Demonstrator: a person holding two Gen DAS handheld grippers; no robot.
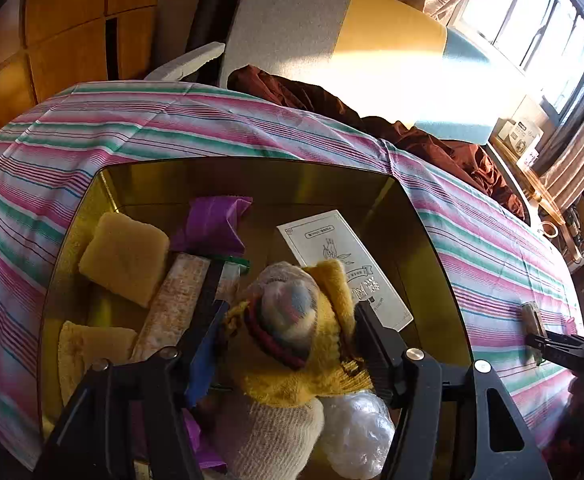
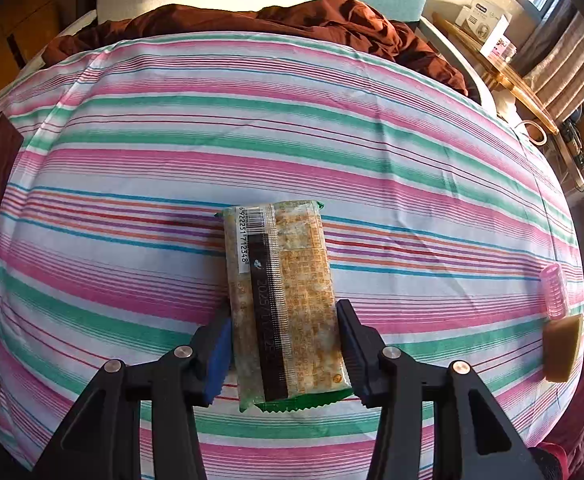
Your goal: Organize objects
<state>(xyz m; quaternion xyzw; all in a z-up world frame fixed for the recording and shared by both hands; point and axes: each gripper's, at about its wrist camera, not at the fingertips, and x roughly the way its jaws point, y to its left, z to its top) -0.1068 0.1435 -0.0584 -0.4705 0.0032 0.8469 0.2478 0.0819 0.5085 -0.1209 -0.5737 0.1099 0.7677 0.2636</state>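
Snack bar [image 2: 285, 304], flat, oblong, in a crinkly clear wrapper with a dark seam strip, a barcode label and green serrated ends, sits clamped between the right gripper [image 2: 285, 350] pads above the striped sheet [image 2: 131, 168]; its far end juts forward past the fingertips, and the jaws stand narrow, pressed on both long edges. Sheet cotton, pink, green and white bands, lightly creased. Well to the right of this gripper: a pink ribbed hair roller [image 2: 554, 290], and just below it a tan sponge block [image 2: 563, 346], both near the sheet's edge. In the left wrist view, a gold-lined box [image 1: 251, 176] with glossy walls lies under the left gripper [image 1: 285, 342]. Left of its fingers: a folded yellow towel [image 1: 125, 258], soft, nubby; a second yellow cloth [image 1: 91, 356] lower down; a long wrapped bar [image 1: 179, 300] like the first; a purple foil packet [image 1: 211, 222] beyond. Between the fingers: a bundle of yellow fuzzy fabric [image 1: 312, 344] around a rounded plastic-wrapped item, resting in the box; jaws about half open, pads close beside the bundle, contact unclear. A white printed card [image 1: 344, 264] lies to the right, partly under the bundle. Nearer the camera: a beige knit piece [image 1: 267, 436] and a crumpled clear bag [image 1: 356, 432].
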